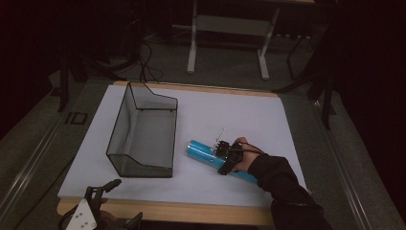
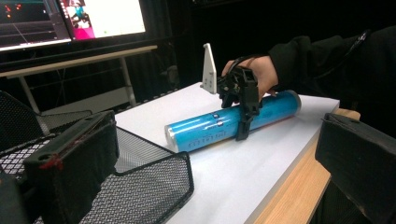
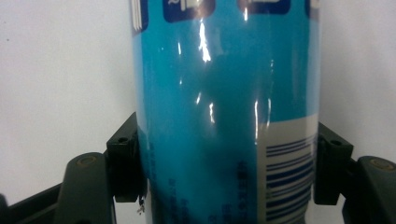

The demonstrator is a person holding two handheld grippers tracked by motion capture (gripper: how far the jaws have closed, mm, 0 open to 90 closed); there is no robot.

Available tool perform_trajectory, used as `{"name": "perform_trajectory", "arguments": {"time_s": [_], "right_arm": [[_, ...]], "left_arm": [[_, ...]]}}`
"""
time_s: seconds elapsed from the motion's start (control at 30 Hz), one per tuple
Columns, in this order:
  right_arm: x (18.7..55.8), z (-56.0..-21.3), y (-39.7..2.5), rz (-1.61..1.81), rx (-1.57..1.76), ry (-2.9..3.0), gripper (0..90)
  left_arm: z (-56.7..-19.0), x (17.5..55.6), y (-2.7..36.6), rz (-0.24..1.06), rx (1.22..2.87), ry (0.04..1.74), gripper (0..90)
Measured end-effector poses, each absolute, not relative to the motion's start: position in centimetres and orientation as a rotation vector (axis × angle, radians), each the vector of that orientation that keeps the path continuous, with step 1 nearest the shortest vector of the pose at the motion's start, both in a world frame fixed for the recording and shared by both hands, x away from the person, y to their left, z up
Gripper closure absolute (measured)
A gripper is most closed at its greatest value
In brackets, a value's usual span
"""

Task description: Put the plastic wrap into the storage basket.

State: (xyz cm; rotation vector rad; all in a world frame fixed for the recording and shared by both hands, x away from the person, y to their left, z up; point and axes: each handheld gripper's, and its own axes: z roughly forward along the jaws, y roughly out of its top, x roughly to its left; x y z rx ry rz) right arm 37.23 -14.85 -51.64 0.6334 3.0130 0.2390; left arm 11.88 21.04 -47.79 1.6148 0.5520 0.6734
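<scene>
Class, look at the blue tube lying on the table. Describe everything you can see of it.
The blue tube is a long, glossy cylinder, likely a wrapped canister, with a pale end rim, small print and a barcode. It lies on its side on the white table, to the right of the black mesh basket and apart from it. The right tongs straddle its middle, a jaw against each side.

On the worktop [image 1: 201, 115] a wire mesh basket [image 1: 143, 132] stood left of centre, and a cylindrical canister [image 1: 203, 152] lay on its side just to its right, apart from it. The right tool [image 1: 225, 155] sat over the canister's middle, a jaw on either side. The left tool [image 1: 103, 201] hung at the worktop's near left edge, before the basket.
</scene>
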Motion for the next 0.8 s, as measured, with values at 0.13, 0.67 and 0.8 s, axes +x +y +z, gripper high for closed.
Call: {"name": "perform_trajectory", "arguments": {"time_s": [0.13,0.67,0.8], "right_arm": [[37.0,-51.6,-14.7,0.225,0.62,3.002,31.1],[37.2,-48.2,-15.1,0.456,0.73,2.956,31.6],[37.4,-46.5,-15.2,0.55,0.772,2.921,31.6]], "left_arm": [[-47.8,12.0,21.0,0.672,1.622,0.553,0.2],[-47.9,12.0,20.9,0.676,1.637,0.55,0.2],[-47.9,12.0,20.9,0.676,1.637,0.548,0.2]]}}
